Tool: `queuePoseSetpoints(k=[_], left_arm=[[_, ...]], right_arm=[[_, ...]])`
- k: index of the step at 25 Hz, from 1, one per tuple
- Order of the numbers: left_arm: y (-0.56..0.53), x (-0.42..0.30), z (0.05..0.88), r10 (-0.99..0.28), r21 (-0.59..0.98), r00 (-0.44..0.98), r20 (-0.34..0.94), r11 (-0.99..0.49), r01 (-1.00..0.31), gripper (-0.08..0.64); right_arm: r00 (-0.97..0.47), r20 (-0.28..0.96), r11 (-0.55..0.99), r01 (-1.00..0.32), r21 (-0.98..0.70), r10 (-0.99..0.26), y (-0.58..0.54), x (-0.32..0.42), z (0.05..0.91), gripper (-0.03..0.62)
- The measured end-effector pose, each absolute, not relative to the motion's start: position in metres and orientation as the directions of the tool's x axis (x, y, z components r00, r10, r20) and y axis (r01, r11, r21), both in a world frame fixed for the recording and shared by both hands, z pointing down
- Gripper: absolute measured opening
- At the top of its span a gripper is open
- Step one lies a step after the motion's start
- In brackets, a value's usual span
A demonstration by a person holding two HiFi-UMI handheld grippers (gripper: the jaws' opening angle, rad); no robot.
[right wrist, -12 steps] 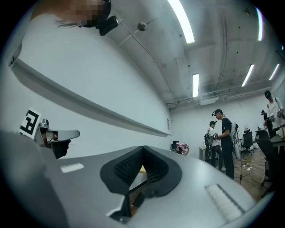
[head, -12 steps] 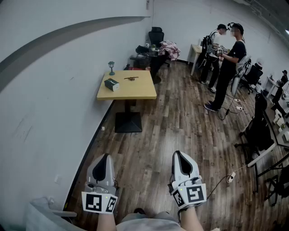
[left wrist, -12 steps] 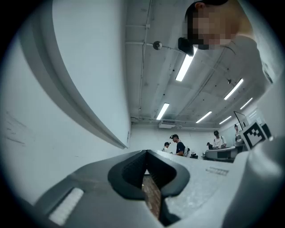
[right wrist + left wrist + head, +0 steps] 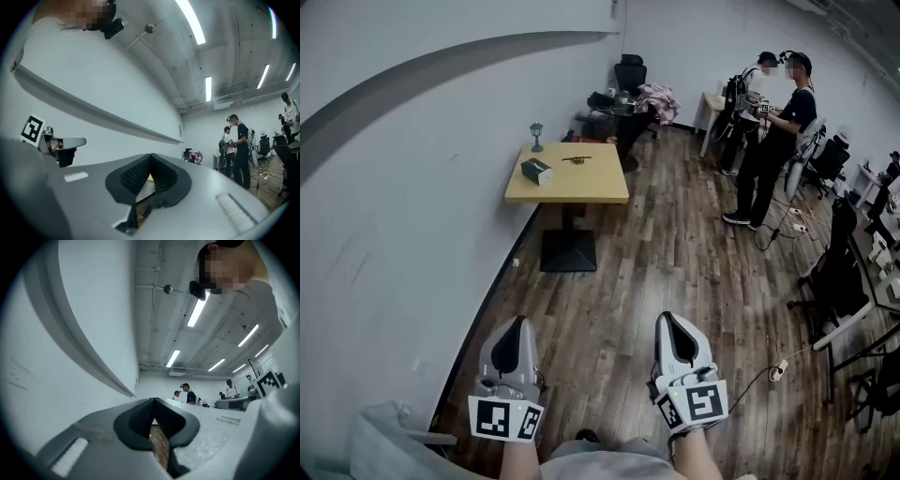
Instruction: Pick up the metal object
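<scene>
Wooden floor point(image 4: 675, 281), yellow table point(image 4: 567, 192) beside grey wall point(image 4: 412, 187)

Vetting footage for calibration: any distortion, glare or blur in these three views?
Head view: strong fisheye, the wall stripe bows into an arc; light is even, the table sharp but small. Left gripper view: black vignette corners, ceiling lights blown out. Right gripper view: same vignette, bright ceiling strip.
</scene>
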State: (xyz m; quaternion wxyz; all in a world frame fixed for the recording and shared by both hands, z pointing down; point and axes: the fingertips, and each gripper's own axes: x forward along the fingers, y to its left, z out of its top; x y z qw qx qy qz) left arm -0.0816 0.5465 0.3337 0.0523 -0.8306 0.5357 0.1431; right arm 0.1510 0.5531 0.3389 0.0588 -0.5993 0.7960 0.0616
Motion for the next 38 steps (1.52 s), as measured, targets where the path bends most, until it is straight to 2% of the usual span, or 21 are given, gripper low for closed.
queuePoseSetpoints(k=[21, 38], left_arm=[[0.529, -0.083, 0.338, -0.868, 0.082, 0.395, -0.302, -0.437, -0.896, 0.005], [0.369, -0.086, 0.311, -0.872, 0.047, 0.347, -0.346, -0.386, -0.921, 0.005]], right_arm=[[-0.283, -0.157, 0.276, -0.959, 0.061, -0.946, 0.535, 0.145, 0.343, 0.002], [-0.301, -0.203, 0.297, -0.954, 0.049, -0.932, 0.360, 0.152, 0.321, 0.002]])
